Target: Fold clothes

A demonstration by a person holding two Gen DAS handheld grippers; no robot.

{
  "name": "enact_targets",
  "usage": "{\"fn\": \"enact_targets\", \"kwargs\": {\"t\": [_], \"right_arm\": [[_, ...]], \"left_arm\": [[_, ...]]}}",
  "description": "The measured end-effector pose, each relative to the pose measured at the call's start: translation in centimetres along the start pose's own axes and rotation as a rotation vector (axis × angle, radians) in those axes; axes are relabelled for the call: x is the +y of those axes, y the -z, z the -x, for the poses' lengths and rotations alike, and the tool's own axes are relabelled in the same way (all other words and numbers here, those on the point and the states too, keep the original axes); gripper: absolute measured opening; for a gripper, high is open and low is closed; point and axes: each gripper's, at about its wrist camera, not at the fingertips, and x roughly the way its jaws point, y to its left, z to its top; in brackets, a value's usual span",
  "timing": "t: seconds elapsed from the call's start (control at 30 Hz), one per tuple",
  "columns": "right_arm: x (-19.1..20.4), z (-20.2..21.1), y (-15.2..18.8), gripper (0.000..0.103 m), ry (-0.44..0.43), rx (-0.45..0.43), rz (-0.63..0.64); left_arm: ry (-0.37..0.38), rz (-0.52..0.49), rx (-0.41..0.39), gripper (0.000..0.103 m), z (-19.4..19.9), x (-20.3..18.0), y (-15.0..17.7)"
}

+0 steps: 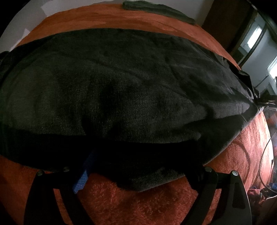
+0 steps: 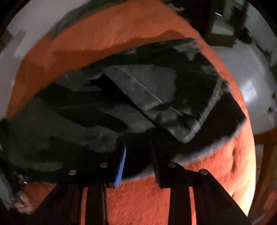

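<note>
Dragging risk: the dark trousers [image 1: 121,77] lie spread across the orange blanket [image 1: 138,199] on the bed. If I pull from one side only, I think the whole garment will slide instead of folding.
Blanket risk: the pile is fluffy and sits right under the near edge of the cloth. A low pinch could catch blanket along with trousers and lift both.
Uneven fold risk: in my right view one leg end [image 2: 173,110] is already turned over at a slant. Closing on it as it lies would probably set a crooked crease.
Blur risk: my right view is smeared and my left view is very dark at the near edge, so I could misjudge where the hem ends.
Left gripper [image 1: 143,173]: my jaws stand wide apart. The near edge of the trousers drapes over the tips and hides them, so I cannot tell whether the pads touch cloth. Nothing is clamped.
Right gripper [image 2: 138,155]: my jaws are narrowed but parted, with a clear gap between the blue pad [image 2: 121,164] and its partner. Dark cloth lies just past the tips and blanket shows lower in the gap. I see nothing pinched.
Folded green cloth [image 1: 155,10]: it lies at the far edge, well apart from my work.
</note>
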Motion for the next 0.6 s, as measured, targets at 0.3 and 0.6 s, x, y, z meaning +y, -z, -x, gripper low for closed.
{"fn": "enact_targets", "kwargs": {"t": [0.3,0.6], "right_arm": [[-3.2,6.9,-8.4,0.040,0.216,-0.396,-0.234],[-1.2,3.5,-5.6,0.050,0.191,-0.273,-0.076]], "left_arm": [[0.002,-0.003,-0.002,0.092,-0.6,-0.9,-0.1],[-0.003,-0.008,-0.002,0.093,-0.9,-1.0,0.3]]}}
